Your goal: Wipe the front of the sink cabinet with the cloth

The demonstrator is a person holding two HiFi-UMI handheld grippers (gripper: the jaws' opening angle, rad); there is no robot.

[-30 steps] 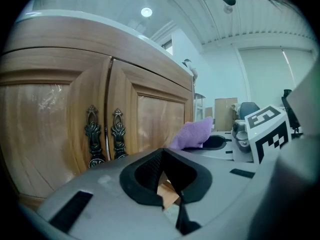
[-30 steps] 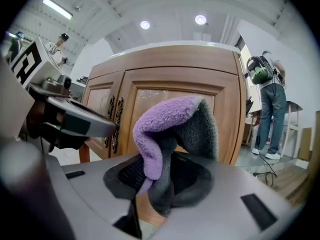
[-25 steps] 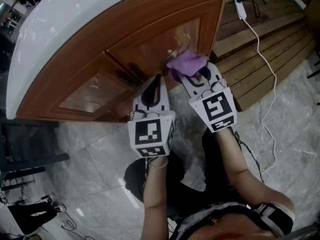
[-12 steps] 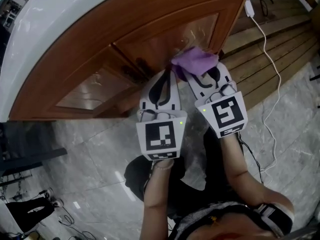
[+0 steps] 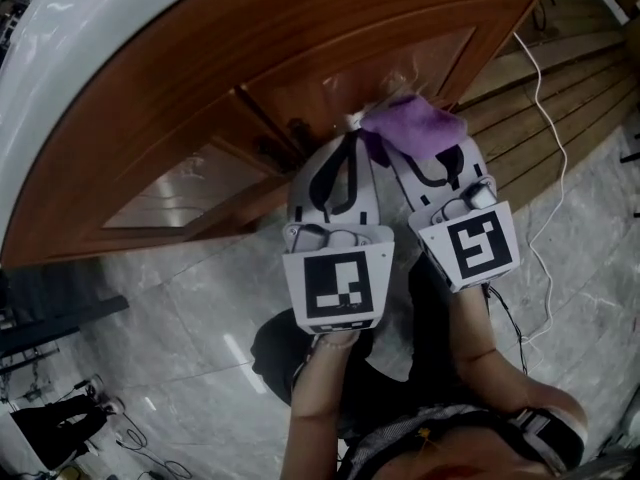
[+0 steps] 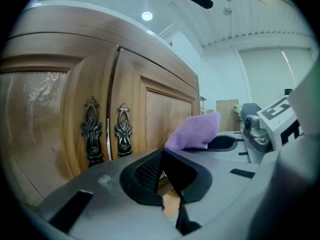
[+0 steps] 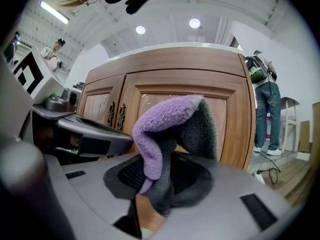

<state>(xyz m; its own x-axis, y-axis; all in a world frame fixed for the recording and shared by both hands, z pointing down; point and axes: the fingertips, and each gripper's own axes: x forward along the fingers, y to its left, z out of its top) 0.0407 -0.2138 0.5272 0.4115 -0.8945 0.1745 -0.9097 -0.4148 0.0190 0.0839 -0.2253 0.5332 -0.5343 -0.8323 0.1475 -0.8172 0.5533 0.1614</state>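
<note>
The wooden sink cabinet [image 5: 300, 48] curves under a white countertop [image 5: 90, 38]. My right gripper [image 5: 425, 138] is shut on a purple and grey cloth [image 5: 415, 128], which sits just in front of the right door panel [image 7: 215, 119]; contact cannot be told. The cloth [image 7: 170, 134] bulges out of the jaws in the right gripper view. My left gripper [image 5: 347, 138] is shut with nothing in it, pointing at the dark ornate door handles [image 6: 105, 129] in the middle of the cabinet. The cloth [image 6: 192, 131] shows to its right.
A white cable [image 5: 545, 138] trails over wooden planks [image 5: 560, 78] and the grey marble floor [image 5: 180, 308] to the right. Dark equipment [image 5: 50, 318] stands at the left. A person with a backpack [image 7: 265, 109] stands beyond the cabinet's right end.
Both grippers and the cloth have shifted to the right along the cabinet front, staying side by side. The right gripper still holds the cloth.
</note>
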